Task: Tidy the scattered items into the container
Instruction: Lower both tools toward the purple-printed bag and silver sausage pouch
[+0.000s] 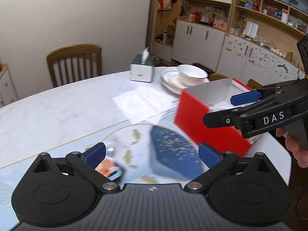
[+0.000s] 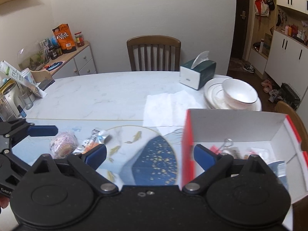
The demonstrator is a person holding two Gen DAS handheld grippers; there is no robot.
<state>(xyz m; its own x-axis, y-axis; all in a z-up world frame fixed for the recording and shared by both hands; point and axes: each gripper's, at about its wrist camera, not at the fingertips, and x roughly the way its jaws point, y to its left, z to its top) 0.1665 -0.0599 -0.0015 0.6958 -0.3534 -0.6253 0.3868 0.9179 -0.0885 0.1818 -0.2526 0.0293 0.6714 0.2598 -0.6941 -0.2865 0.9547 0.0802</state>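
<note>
Both tongs gape wide, empty. The packets (image 2: 86,144) lie at ten o'clock from the right tongs (image 2: 150,155), long axis toward one; the left tongs (image 1: 152,153) hang nearer. The box (image 2: 240,134) sits at two.

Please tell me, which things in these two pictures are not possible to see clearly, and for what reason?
- Contents of the red box: in the left wrist view its near wall and the right gripper hide them.
- Items in the box: in the right wrist view they are blurred and partly behind the gripper body.
- Silver packet: its print is too blurred to read.
- Pink round packet: blurred, and its kind is unclear.
- Left gripper: cut off by the left edge.
</note>
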